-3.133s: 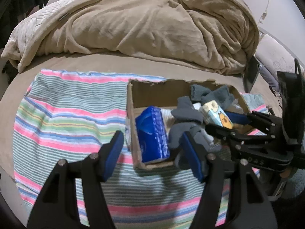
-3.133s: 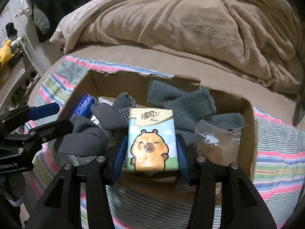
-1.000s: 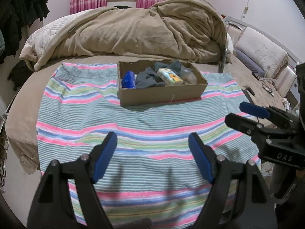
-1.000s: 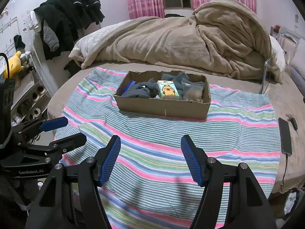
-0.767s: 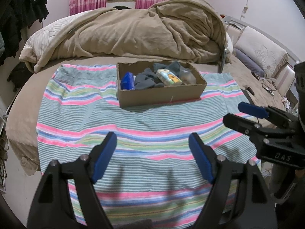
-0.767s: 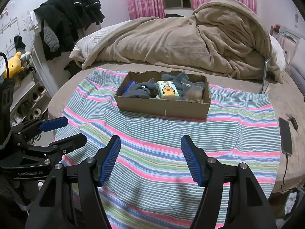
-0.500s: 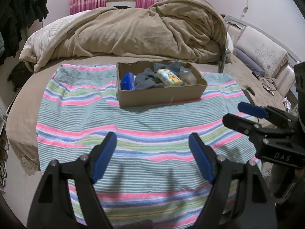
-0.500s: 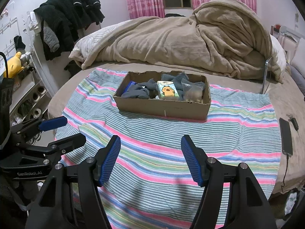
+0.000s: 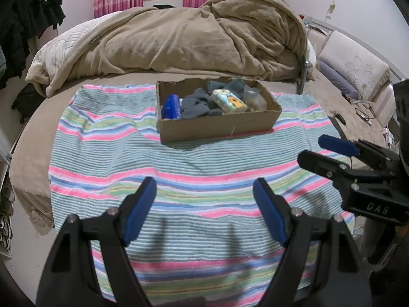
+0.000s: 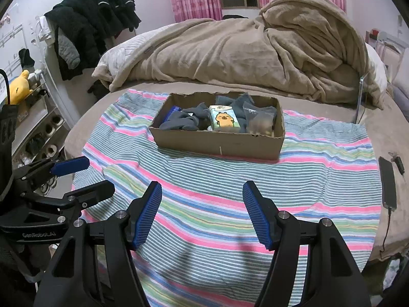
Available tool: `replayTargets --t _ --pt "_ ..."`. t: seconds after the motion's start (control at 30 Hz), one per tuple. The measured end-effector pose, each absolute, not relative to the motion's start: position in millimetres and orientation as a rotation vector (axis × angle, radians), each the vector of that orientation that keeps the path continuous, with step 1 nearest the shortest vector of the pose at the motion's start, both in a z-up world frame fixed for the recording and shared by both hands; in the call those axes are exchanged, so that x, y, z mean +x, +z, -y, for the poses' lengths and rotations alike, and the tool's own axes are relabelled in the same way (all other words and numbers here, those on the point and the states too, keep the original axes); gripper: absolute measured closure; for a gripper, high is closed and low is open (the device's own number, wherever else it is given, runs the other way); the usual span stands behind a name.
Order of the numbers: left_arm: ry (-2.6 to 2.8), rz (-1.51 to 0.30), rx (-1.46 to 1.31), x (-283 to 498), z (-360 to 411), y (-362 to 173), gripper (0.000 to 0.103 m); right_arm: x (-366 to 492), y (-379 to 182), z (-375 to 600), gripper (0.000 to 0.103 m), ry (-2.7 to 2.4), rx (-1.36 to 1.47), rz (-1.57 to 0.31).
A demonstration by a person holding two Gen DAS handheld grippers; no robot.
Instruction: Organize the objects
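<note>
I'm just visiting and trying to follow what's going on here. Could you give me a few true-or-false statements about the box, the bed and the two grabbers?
1. The tissue pack lies inside the cardboard box. True.
2. The right gripper is holding a sock. False: it is open and holds nothing.
3. The box sits on the striped towel. True.
4. The left gripper is shut. False: its jaws stand wide apart.
5. A phone lies inside the box. False: it lies on the bed beside the towel.
</note>
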State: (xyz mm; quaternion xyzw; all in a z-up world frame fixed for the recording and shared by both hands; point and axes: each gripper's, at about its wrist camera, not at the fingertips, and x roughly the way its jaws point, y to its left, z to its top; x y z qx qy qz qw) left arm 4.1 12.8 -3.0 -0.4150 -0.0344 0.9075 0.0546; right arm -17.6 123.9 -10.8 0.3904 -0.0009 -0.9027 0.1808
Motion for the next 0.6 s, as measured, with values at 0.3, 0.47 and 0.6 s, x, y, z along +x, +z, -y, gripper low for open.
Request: replayTargets --t 0.3,0.47,0.6 --pt "2.763 0.108 -1.262 0.5 -10.2 -1.9 0.024 -22.3 -11.9 -127.1 0.034 -2.554 1.1 0.013" --pt "2.758 0.111 -1.266 -0.4 -9.8 -1.7 0.024 -23.9 -11.8 -127.5 0.034 -2.554 1.103 0.012" --pt "2.755 0.114 -1.268 -1.9 -9.7 -2.7 0.024 -25.4 -11.4 -127.7 0.034 -2.556 1.099 0.013"
